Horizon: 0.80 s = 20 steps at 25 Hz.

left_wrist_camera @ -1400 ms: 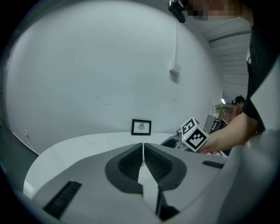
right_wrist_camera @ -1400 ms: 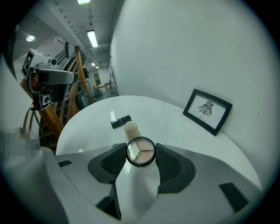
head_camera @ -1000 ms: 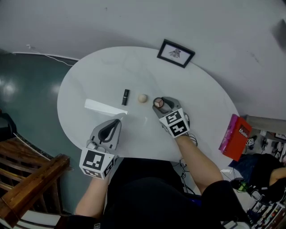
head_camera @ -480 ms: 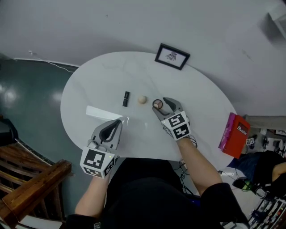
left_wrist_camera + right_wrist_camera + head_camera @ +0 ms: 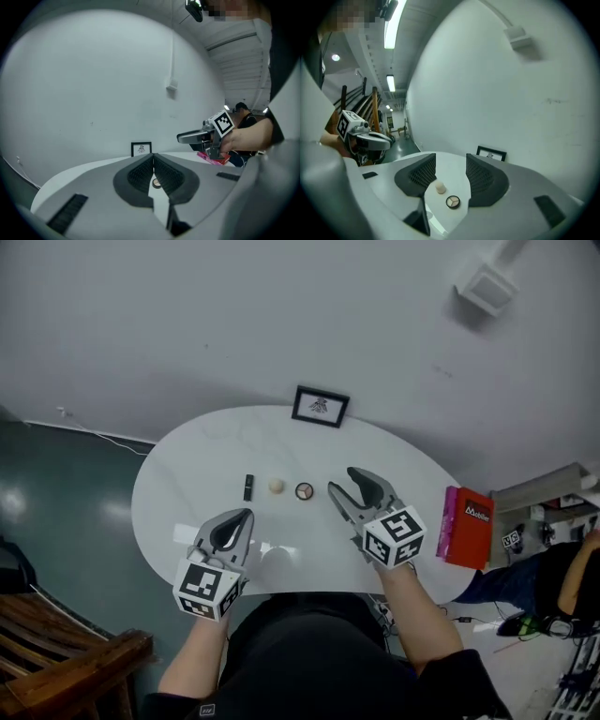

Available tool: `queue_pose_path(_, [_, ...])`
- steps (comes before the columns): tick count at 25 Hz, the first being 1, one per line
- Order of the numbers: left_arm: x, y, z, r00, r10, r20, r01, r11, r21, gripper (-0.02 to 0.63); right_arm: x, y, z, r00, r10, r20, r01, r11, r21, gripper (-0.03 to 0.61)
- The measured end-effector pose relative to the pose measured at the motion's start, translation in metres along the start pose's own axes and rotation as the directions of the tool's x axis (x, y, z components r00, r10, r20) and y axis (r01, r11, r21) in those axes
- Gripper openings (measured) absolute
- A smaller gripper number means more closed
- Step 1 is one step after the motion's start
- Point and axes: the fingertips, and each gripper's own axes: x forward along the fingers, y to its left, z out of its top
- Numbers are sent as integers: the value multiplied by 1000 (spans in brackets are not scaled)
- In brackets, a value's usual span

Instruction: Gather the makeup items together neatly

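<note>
Three makeup items lie in a row on the white oval table (image 5: 187, 484): a black lipstick (image 5: 248, 487), a beige sponge (image 5: 277, 486) and a round compact (image 5: 304, 490). My right gripper (image 5: 345, 482) is open, just right of the compact and not touching it. Between its jaws in the right gripper view (image 5: 451, 164) I see the sponge (image 5: 440, 187) and the compact (image 5: 452, 202). My left gripper (image 5: 242, 515) hovers near the front edge, its jaws closing the last bit until they meet, with nothing between them (image 5: 153, 157). The compact (image 5: 156, 183) shows beyond them.
A small framed picture (image 5: 320, 407) stands at the table's far edge. A flat white strip (image 5: 277, 550) lies by the front edge beside the left gripper. A red box (image 5: 466, 526) sits off the table's right end. A wooden railing (image 5: 56, 652) is at lower left.
The right gripper has let go of the compact and drawn back to the right, leaving it beside the sponge. The head view has tilted up and away. The left gripper stays put.
</note>
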Motion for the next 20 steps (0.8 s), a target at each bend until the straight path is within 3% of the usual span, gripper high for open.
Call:
queue_pose_path(3, [7,-12,14,1000,-13,-4,13,999,47,14,-28,-1,26,996,-2,94,-3,999,44,163])
queue_pose_path(9, [15,-48,27,1000,0,-14,1,999,47,14,-86,2,45,985,34,172,-44,997,57,61])
queue_pose_path(13, [20,-81,42,1000,9,0,-9,999,52,14,-121,-1,47,978,53,201,-70,994,79,44])
queue_pose_path(17, [15,-122,63,999,13,39,-15,999,52,14,-160,4,48,953,117,278,-159,978,132,40])
queue_pose_path(20, [5,-144,73,998,30,61,-32,999,44,14,-180,11,45,948,155,279,-191,976,104,38])
